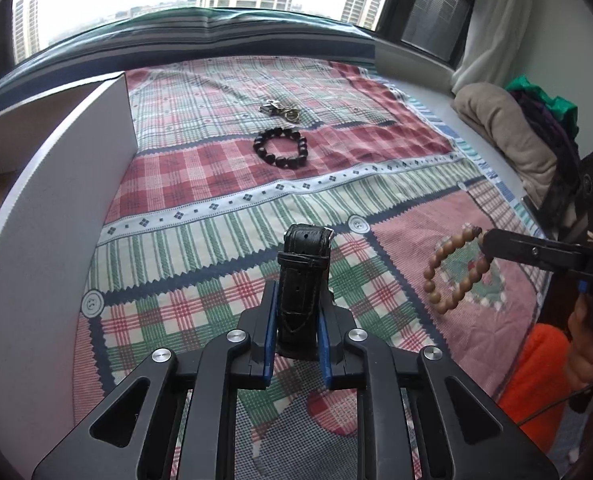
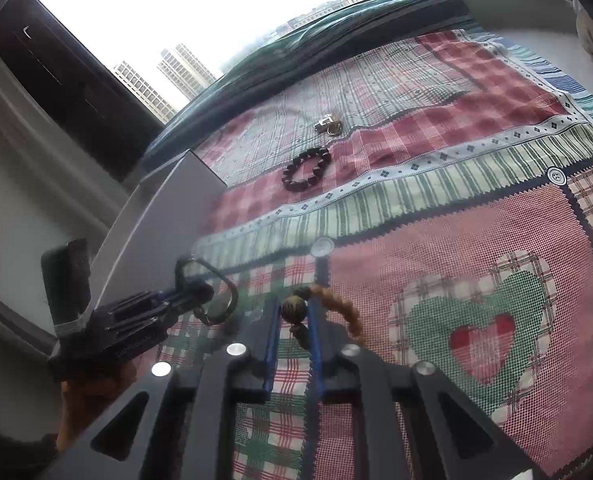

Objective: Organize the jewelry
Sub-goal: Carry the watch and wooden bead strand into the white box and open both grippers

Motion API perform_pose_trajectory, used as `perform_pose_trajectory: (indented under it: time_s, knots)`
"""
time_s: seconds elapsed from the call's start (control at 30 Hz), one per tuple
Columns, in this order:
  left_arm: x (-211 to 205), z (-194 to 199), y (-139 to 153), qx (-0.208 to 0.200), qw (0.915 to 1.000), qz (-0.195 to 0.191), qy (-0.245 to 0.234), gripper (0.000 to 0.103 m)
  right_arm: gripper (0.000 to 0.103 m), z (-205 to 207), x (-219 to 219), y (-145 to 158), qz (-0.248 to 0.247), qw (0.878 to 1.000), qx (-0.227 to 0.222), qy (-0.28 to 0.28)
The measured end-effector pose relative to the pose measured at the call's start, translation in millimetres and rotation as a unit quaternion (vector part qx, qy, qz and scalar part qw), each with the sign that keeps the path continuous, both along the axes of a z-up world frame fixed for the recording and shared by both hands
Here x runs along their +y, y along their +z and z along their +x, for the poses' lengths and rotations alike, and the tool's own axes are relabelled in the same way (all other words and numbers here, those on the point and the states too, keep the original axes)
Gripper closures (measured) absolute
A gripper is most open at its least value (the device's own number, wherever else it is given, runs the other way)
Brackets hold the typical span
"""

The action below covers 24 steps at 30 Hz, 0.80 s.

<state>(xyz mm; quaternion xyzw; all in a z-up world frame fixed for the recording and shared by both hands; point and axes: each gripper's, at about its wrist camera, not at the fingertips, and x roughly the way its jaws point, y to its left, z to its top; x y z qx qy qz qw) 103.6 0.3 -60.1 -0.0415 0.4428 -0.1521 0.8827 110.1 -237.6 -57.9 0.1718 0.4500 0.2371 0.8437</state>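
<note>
My left gripper (image 1: 296, 304) is shut on a black leather watch (image 1: 305, 280), its strap standing up between the blue pads above the quilt; it also shows in the right wrist view (image 2: 212, 292). My right gripper (image 2: 293, 312) is shut on a tan wooden bead bracelet (image 2: 338, 306), which hangs from its fingertips in the left wrist view (image 1: 452, 268). A dark bead bracelet (image 1: 281, 147) lies on the quilt farther back, also seen in the right wrist view (image 2: 307, 168). Behind it lies a small pile of metal jewelry (image 1: 280, 110).
A white open box (image 1: 56, 208) stands at the left edge of the patchwork quilt (image 1: 224, 184). Folded clothes (image 1: 512, 132) lie at the right by the window sill. An orange sleeve (image 1: 536, 372) is at lower right.
</note>
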Motion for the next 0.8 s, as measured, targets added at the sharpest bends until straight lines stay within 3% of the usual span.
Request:
perform_pose_trajectory:
  time_s: [0.3,0.47,0.63,0.8]
  knots:
    - [42,-78,88,-0.011,0.9973,-0.072,0.012,0.087,0.088,-13,39,61,0.011,0.997,-0.055,0.054]
    - [97,-123,135,-0.028,0.9943,-0.081,0.062,0.087,0.088,-22,88,107,0.017,0.989,-0.099,0.112]
    - [168,-149,158,-0.040,0.9853,-0.054,0.157,0.087,0.088,-26,148,141,0.034,0.976,-0.128,0.171]
    - [240,-155,144,-0.040,0.9615,0.008,0.272,0.087,0.088,-29,218,157,0.038,0.963,-0.132,0.232]
